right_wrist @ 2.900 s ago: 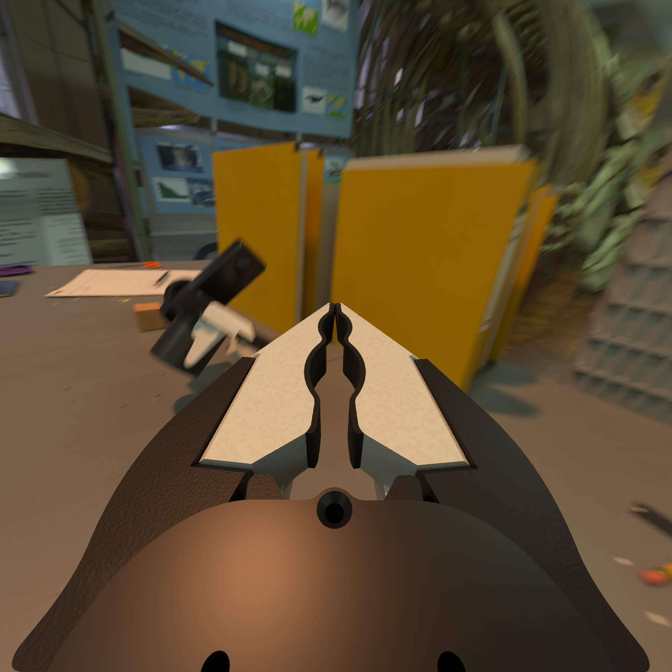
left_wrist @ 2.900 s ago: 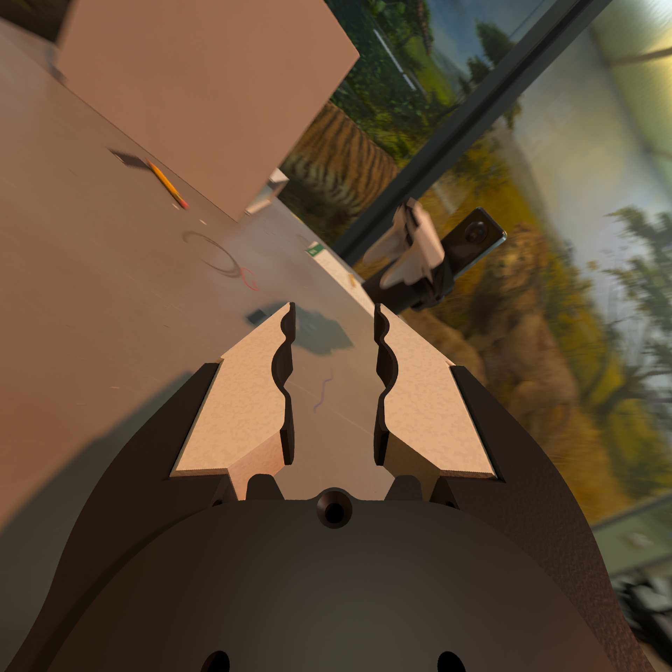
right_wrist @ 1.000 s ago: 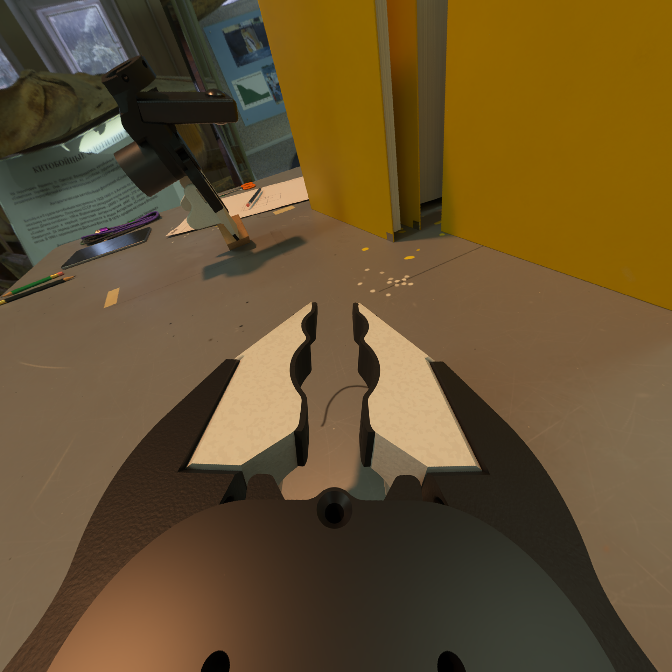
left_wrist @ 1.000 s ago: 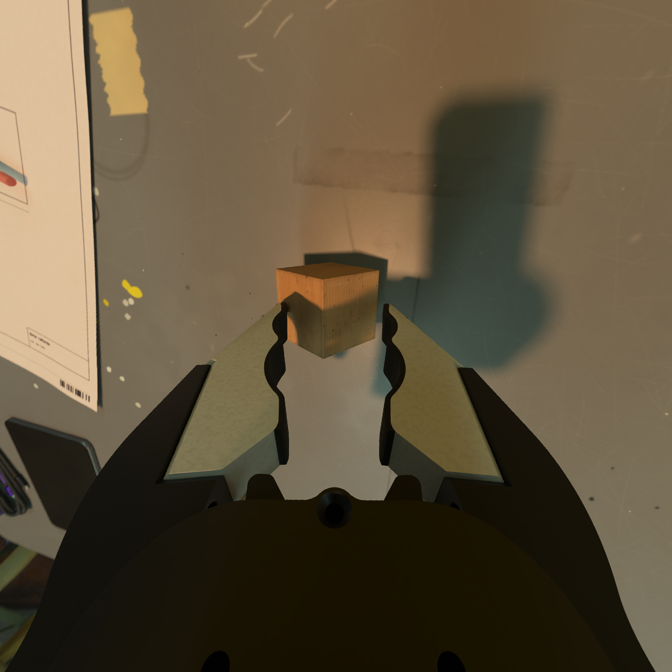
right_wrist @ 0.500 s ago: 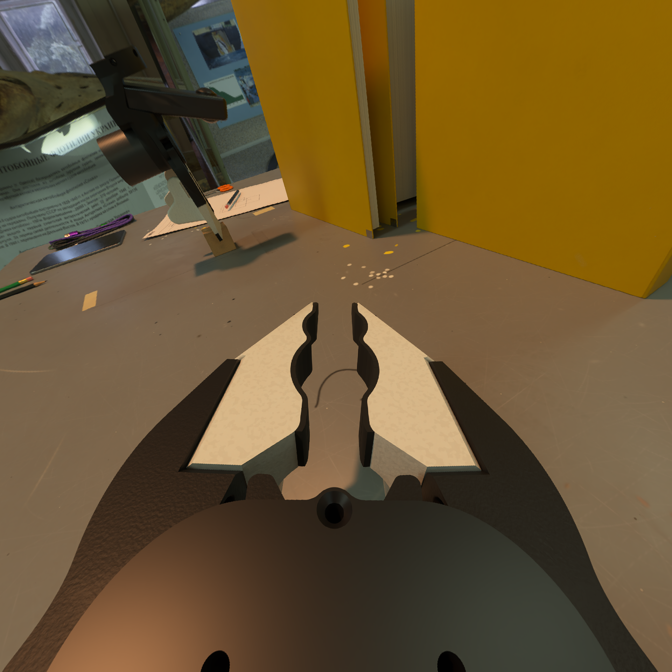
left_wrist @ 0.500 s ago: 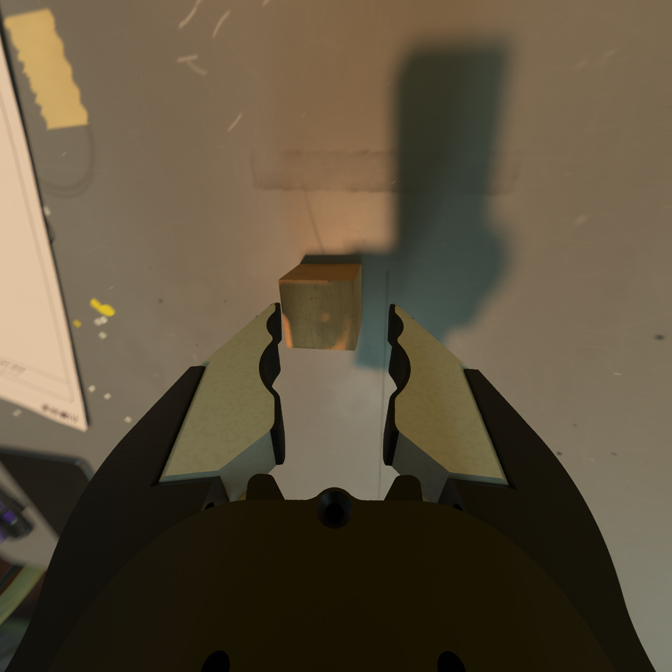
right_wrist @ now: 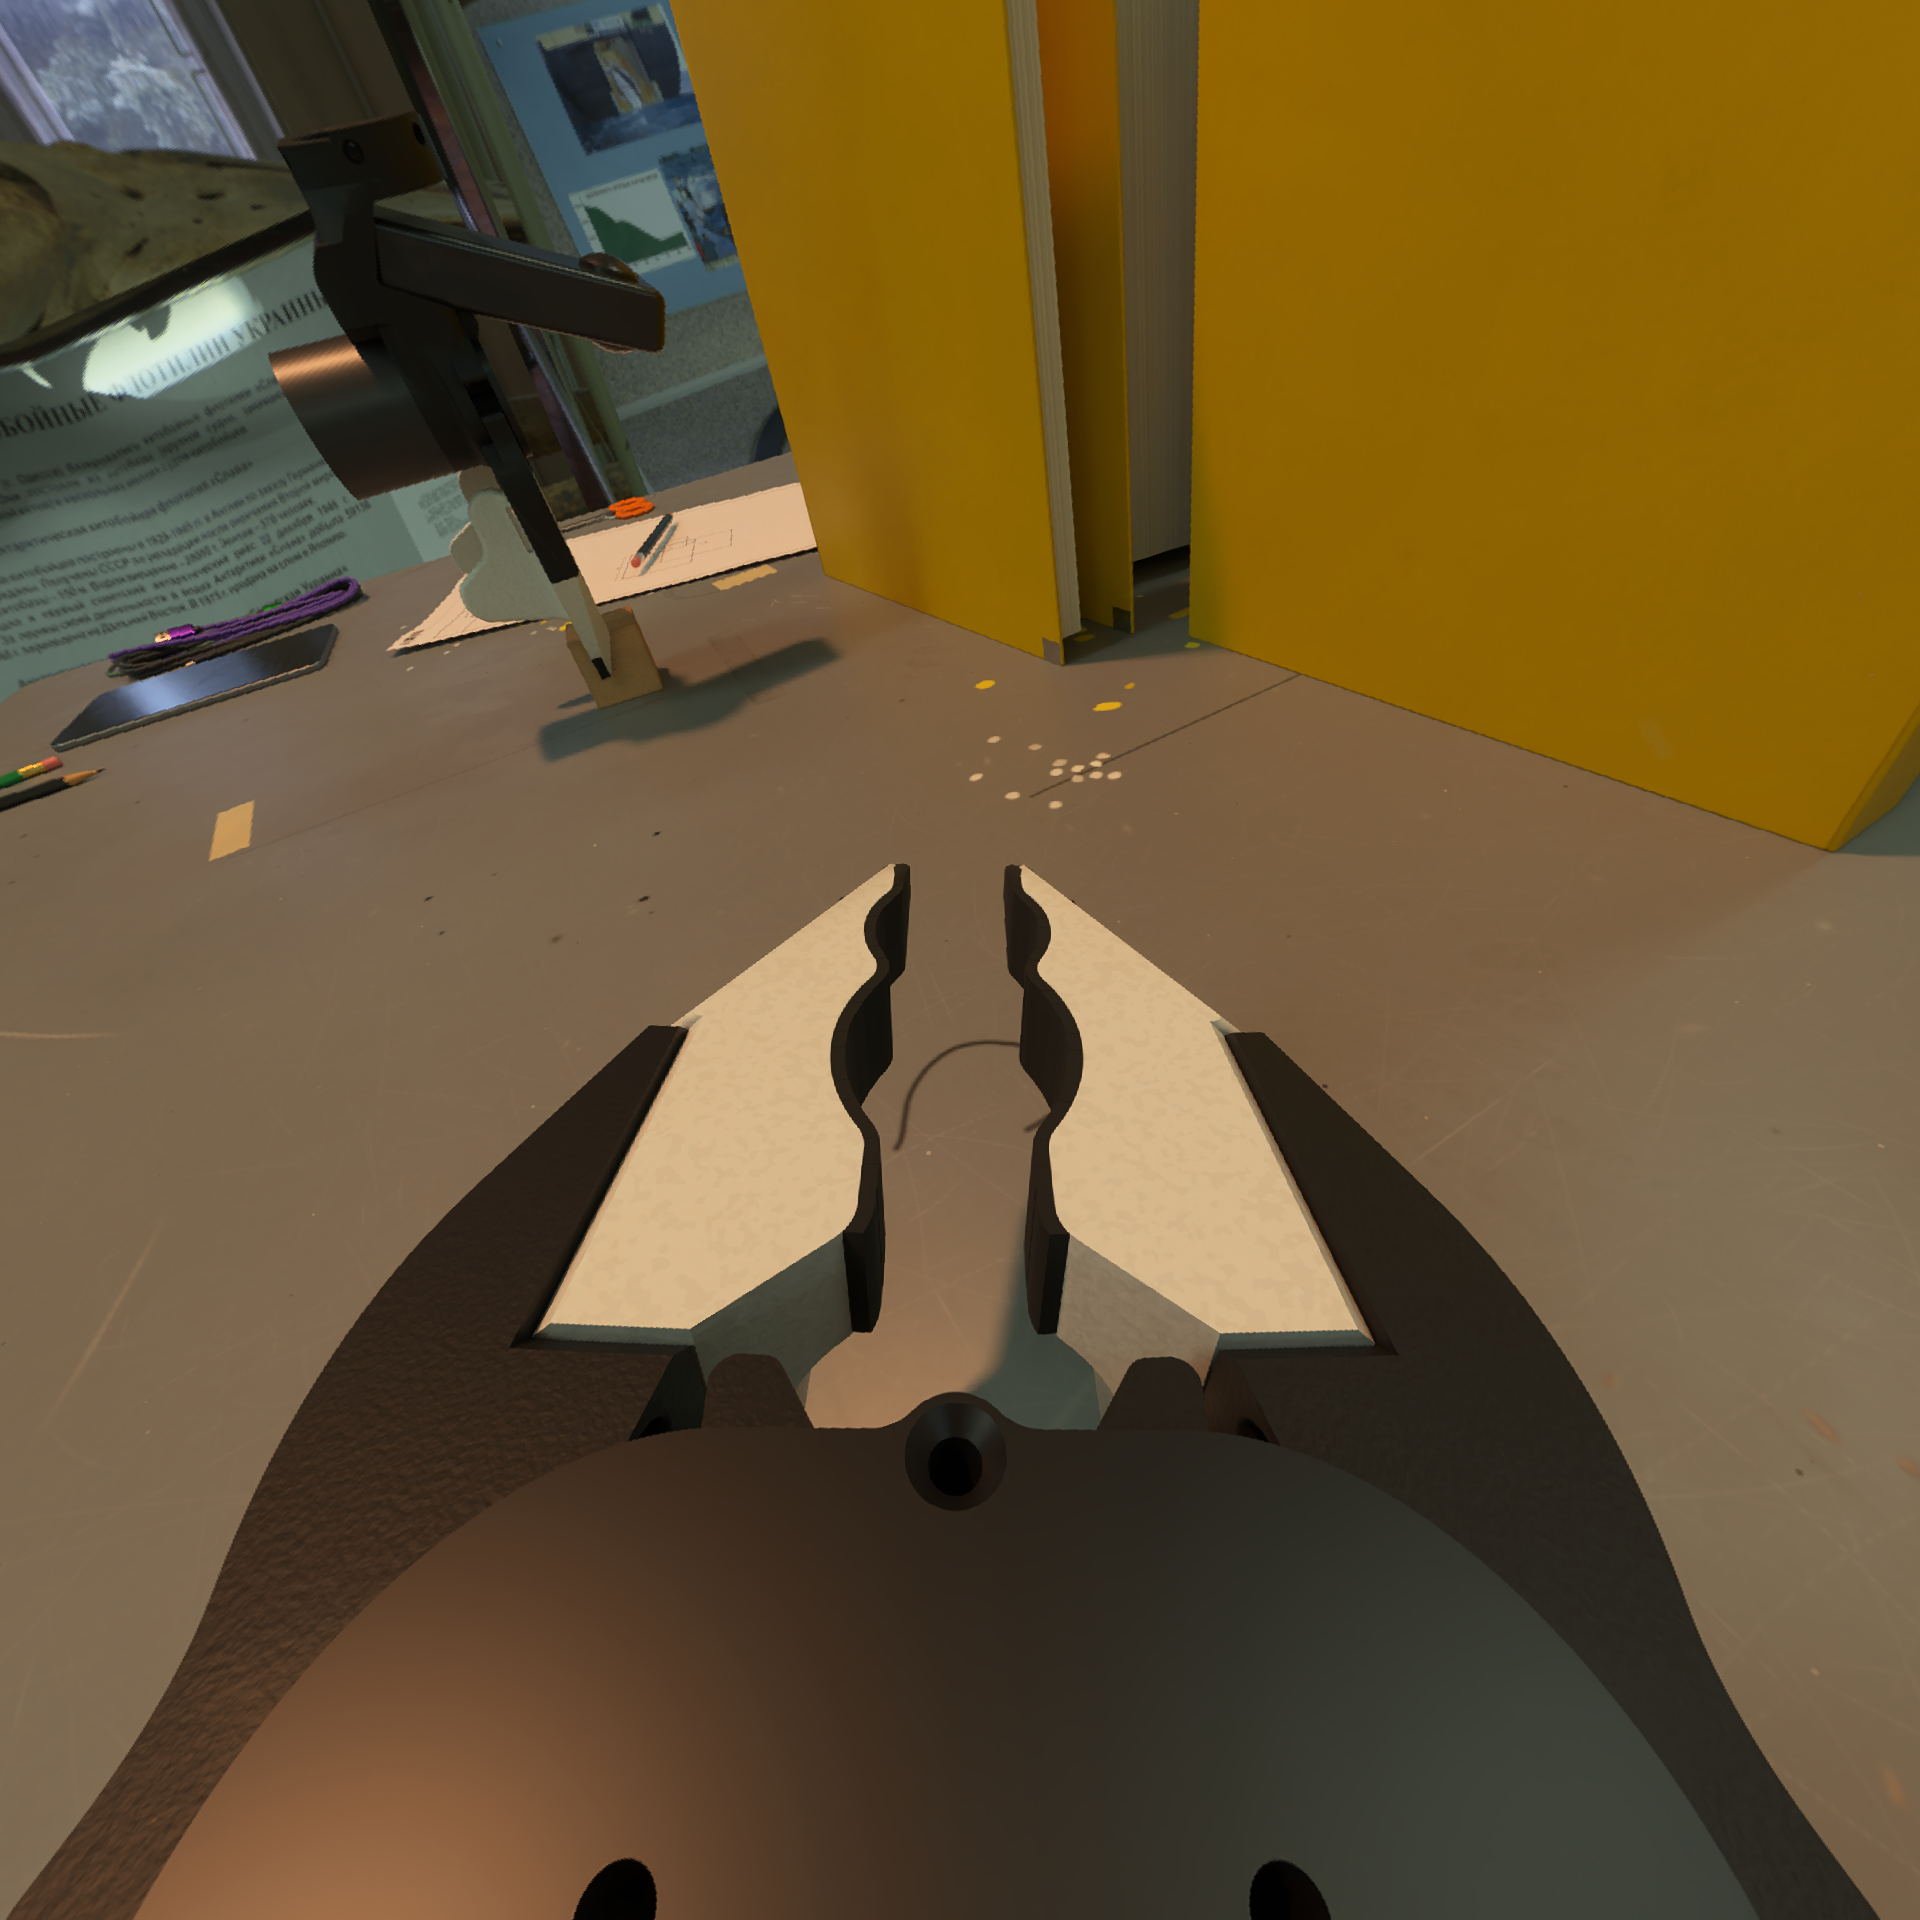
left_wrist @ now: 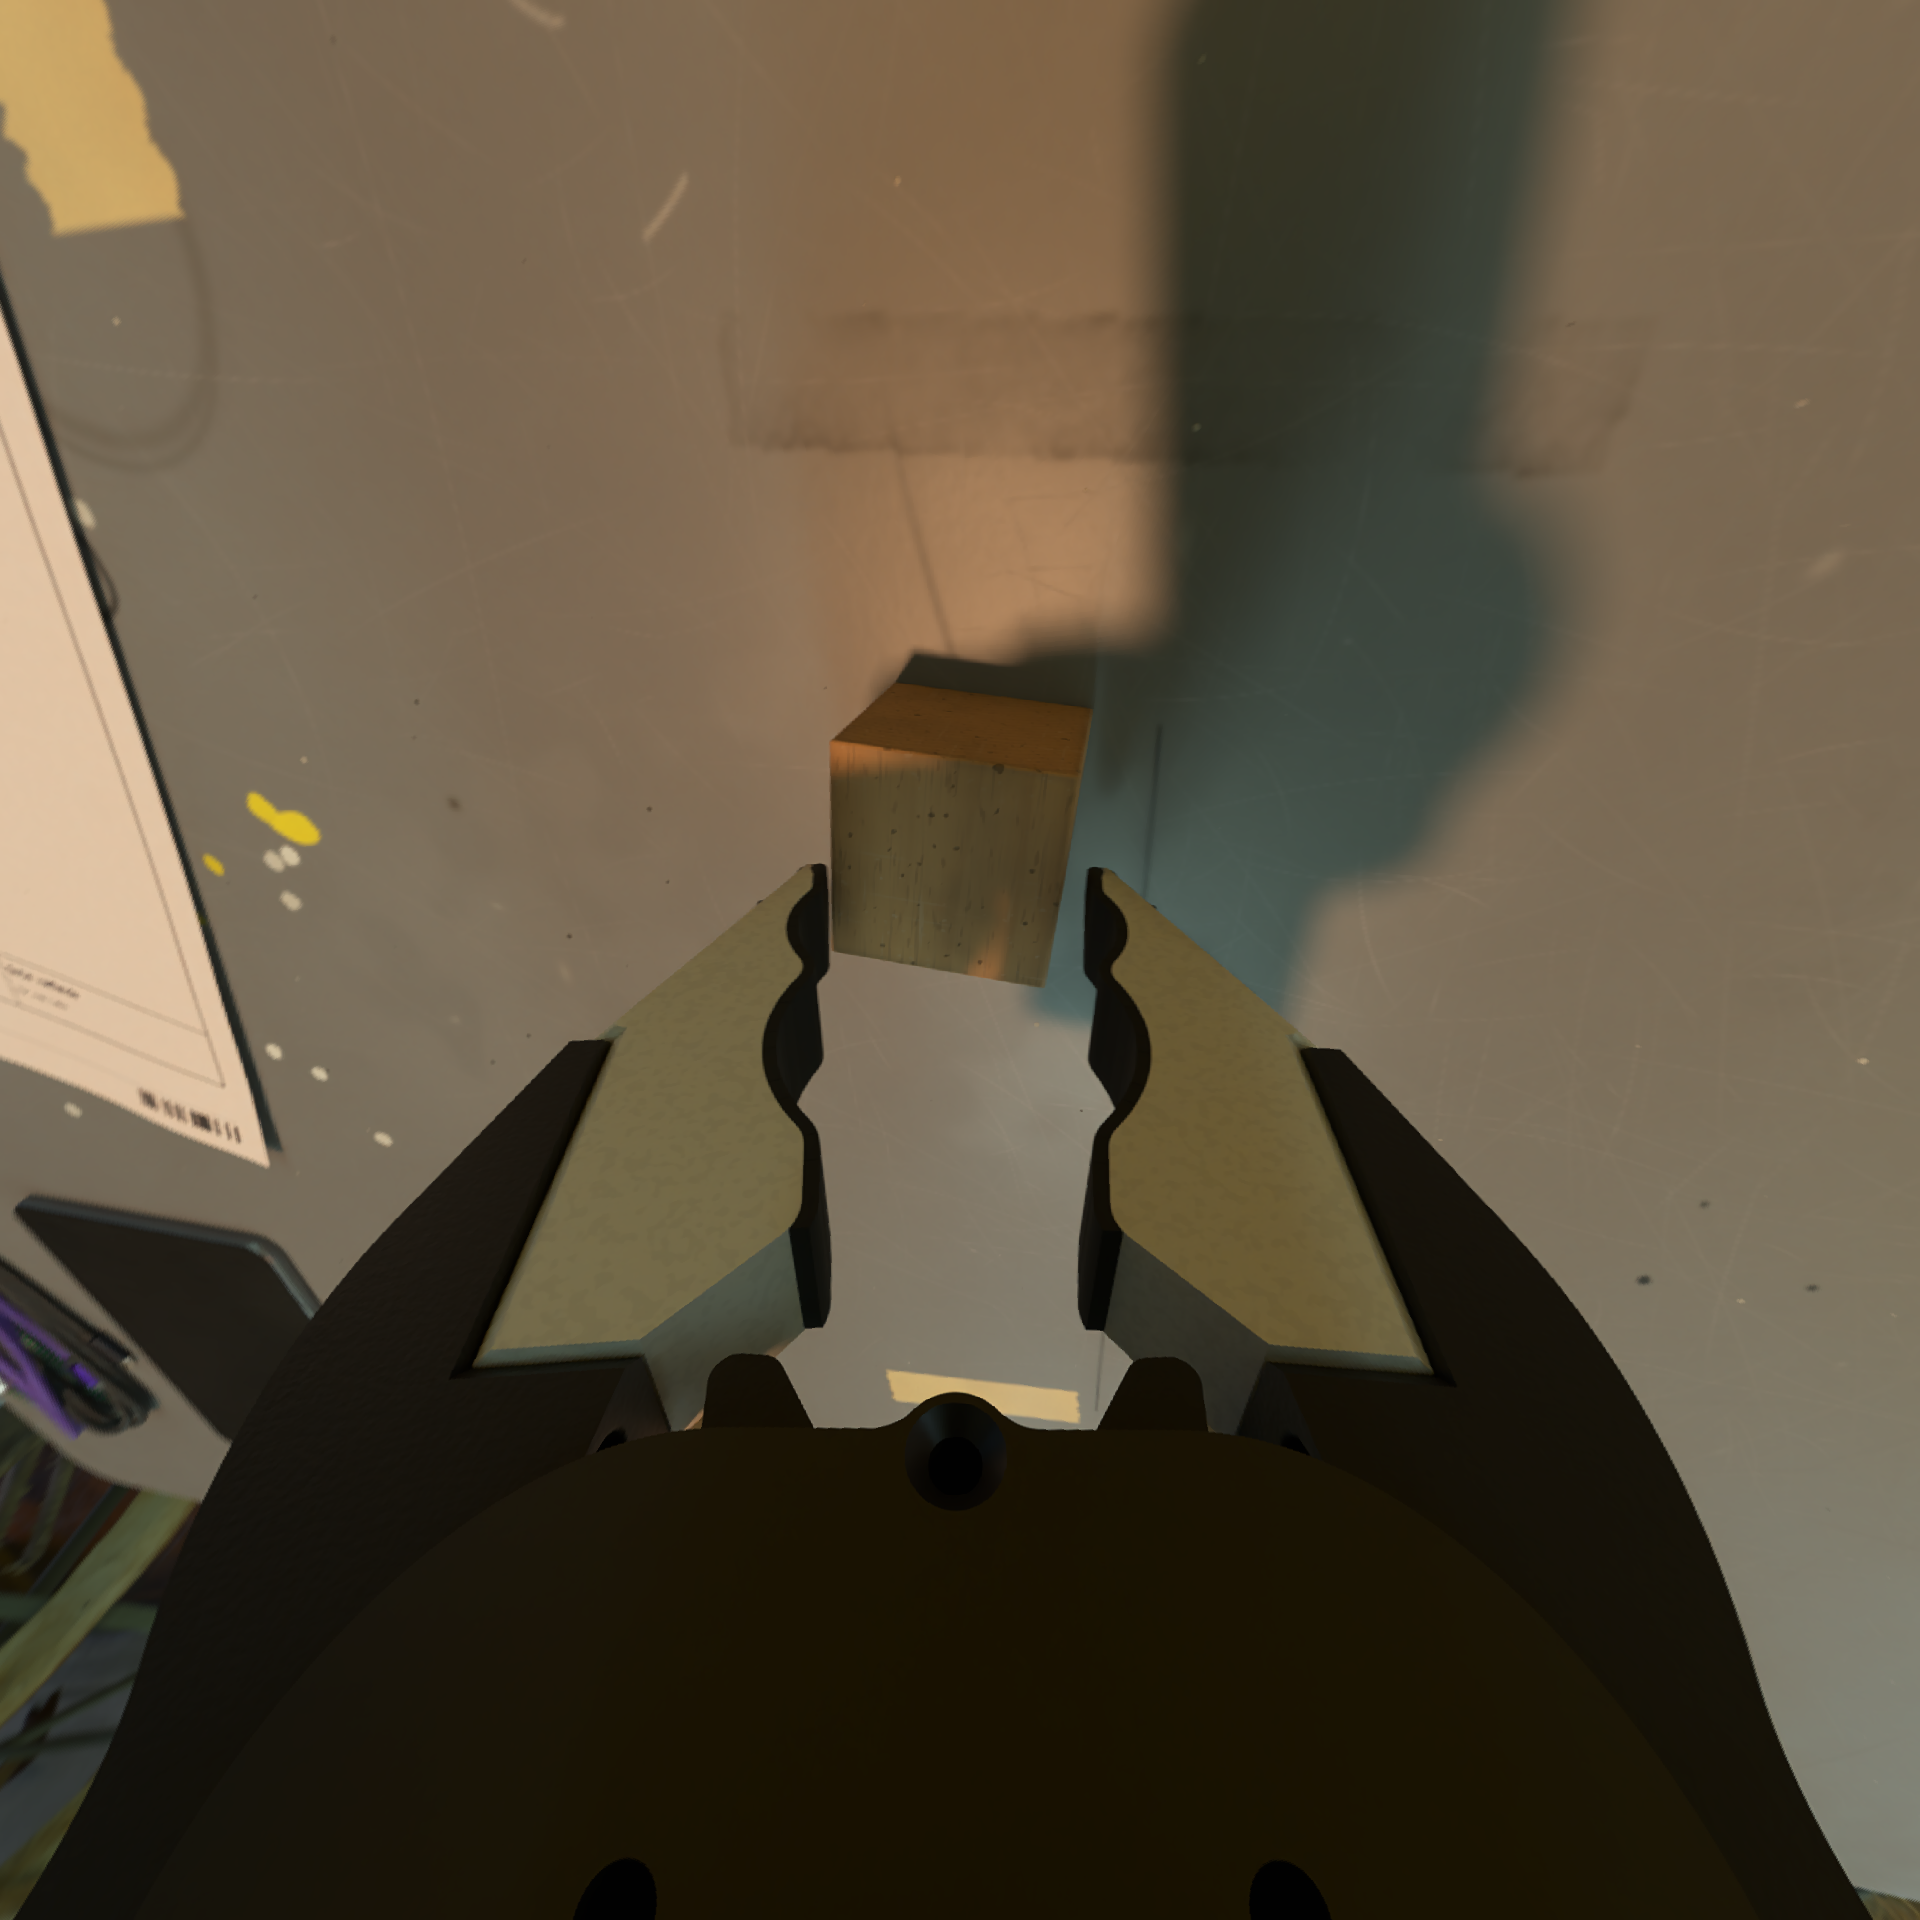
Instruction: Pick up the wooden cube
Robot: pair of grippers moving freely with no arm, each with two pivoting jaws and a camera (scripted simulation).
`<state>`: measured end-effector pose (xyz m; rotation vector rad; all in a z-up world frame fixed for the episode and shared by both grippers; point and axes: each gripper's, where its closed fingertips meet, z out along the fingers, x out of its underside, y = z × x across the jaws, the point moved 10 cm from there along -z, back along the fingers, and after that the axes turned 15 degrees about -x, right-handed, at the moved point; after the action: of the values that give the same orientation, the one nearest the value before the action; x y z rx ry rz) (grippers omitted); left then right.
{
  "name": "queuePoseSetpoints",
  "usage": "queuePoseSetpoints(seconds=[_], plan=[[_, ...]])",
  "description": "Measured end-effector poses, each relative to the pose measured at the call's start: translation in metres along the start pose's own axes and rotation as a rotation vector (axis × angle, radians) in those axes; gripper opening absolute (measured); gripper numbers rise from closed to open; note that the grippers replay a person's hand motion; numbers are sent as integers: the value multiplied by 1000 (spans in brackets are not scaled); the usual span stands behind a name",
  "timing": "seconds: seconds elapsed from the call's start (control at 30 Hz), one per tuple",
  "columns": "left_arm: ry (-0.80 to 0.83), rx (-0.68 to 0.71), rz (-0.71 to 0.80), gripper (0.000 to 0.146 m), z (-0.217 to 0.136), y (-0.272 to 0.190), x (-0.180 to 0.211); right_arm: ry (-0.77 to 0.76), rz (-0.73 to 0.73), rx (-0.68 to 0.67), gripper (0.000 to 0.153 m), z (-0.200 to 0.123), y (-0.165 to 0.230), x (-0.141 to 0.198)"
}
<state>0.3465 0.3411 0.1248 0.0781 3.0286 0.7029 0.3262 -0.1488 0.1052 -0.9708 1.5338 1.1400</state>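
The wooden cube [left_wrist: 956,842] rests on the grey-brown table, right at the tips of my left gripper [left_wrist: 956,888]. That gripper is open, and its jaws are a little wider than the cube. The left fingertip sits very close to the cube's left edge, and a narrow gap shows on the right. In the right wrist view the left gripper [right_wrist: 468,416] points steeply down at the far left, with a finger low beside the cube [right_wrist: 636,657]. My right gripper [right_wrist: 956,873] is slightly open and empty, low over the table and far from the cube.
Tall yellow panels [right_wrist: 1455,364] stand at the right and back. A paper sheet [left_wrist: 94,779] with a pencil on it [right_wrist: 655,540] lies left of the cube. A black slab [right_wrist: 197,686], a purple cord [right_wrist: 239,629], pencils [right_wrist: 42,779] and tape [right_wrist: 231,829] lie further left.
My left gripper has come down closer around the cube, and its jaws have narrowed a little over the last half second. The right gripper has barely moved.
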Motion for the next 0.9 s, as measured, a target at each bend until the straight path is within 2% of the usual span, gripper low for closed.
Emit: queuePoseSetpoints(seconds=[0.03, 0.3, 0.47, 0.77, 0.83, 0.9], plan=[[-11, 18, 1, 45, 0, 0, 0, 0, 1, 0, 18, 0, 0, 0], [-83, 41, 33, 44, -3, -1, -5, 4, 2, 0, 18, 0, 0, 0], [-202, -19, -38, 44, -30, 10, -3, 3, 4, 0, 18, 0, -1, 0], [-607, -187, -199, 44, -107, 31, 16, -1, 7, -1, 18, 0, 0, 0], [-757, -154, -233, 44, -126, 30, 21, 1, 5, 0, 18, 0, 0, 0], [-900, -19, -225, 44, -142, 22, 24, 1, 3, -1, 18, 1, 0, 0]])
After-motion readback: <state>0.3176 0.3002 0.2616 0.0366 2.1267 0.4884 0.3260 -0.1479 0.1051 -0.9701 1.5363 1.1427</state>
